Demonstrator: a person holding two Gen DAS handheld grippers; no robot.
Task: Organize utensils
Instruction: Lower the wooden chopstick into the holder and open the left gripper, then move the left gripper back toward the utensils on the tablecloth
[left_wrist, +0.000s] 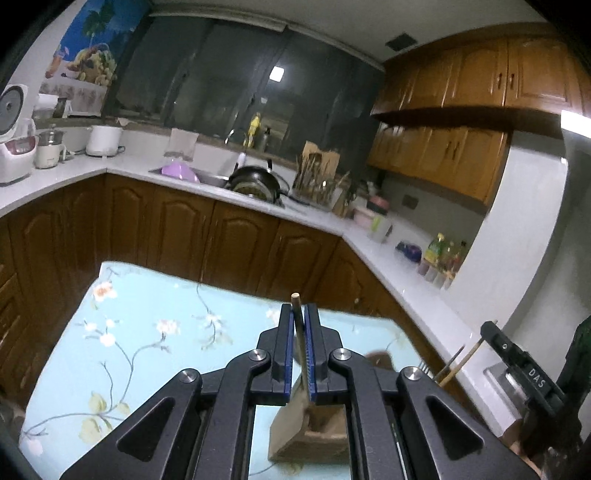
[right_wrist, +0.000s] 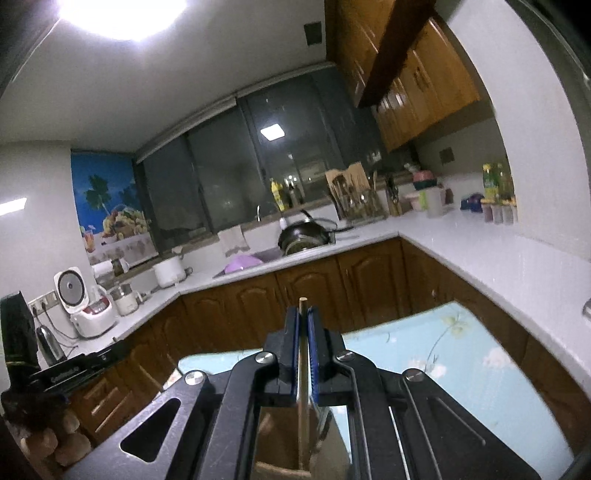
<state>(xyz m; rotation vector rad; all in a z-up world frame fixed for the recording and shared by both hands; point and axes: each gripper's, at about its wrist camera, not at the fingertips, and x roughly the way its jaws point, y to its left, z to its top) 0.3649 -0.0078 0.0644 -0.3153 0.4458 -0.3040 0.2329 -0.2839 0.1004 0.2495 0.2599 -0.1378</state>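
Note:
My left gripper (left_wrist: 298, 314) is shut on a thin wooden-handled utensil (left_wrist: 296, 301) that stands upright between the fingers, its lower part dropping toward a brown wooden holder box (left_wrist: 310, 439) on the table. My right gripper (right_wrist: 303, 317) is shut on a thin wooden stick, like a chopstick (right_wrist: 303, 369), held upright, its lower end reaching into the wooden holder (right_wrist: 284, 469). In the left wrist view the right gripper's body (left_wrist: 524, 373) shows at the right edge with more stick utensils (left_wrist: 458, 362) beside it.
The table has a light blue floral cloth (left_wrist: 147, 332). Brown cabinets (left_wrist: 184, 229) and a white L-shaped counter (left_wrist: 388, 254) lie behind it, with a sink, a black wok (left_wrist: 255, 181), a utensil rack (left_wrist: 317, 173), bottles (left_wrist: 443, 258) and rice cookers (left_wrist: 14, 147).

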